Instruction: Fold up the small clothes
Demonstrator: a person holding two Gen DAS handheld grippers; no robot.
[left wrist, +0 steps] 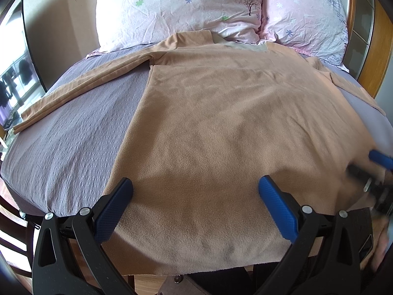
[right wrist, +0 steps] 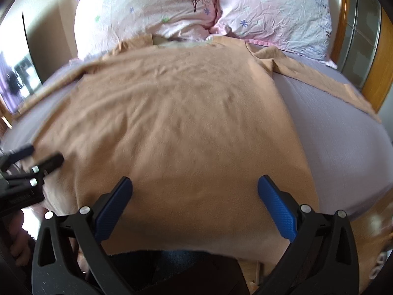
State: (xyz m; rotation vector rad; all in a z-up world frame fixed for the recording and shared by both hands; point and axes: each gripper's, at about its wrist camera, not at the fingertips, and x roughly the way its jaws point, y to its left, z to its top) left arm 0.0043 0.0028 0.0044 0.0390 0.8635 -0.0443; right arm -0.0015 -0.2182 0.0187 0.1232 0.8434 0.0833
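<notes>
A tan long-sleeved fleece shirt (left wrist: 221,123) lies flat on the grey bed, collar toward the pillows, hem hanging over the near edge. Its left sleeve (left wrist: 81,86) stretches out to the left; its right sleeve (right wrist: 319,76) stretches to the right. My left gripper (left wrist: 195,189) is open and empty, hovering over the hem near the shirt's left side. My right gripper (right wrist: 195,189) is open and empty over the hem (right wrist: 196,221) toward the shirt's right side. Each gripper shows blurred at the edge of the other's view, the right one (left wrist: 373,169) and the left one (right wrist: 36,157).
Two pink floral pillows (left wrist: 176,7) (right wrist: 270,12) lie at the head of the bed. A wooden headboard frame (left wrist: 383,56) stands at the right. The grey bedspread (left wrist: 68,142) shows on both sides of the shirt. A window (left wrist: 14,81) is at the left.
</notes>
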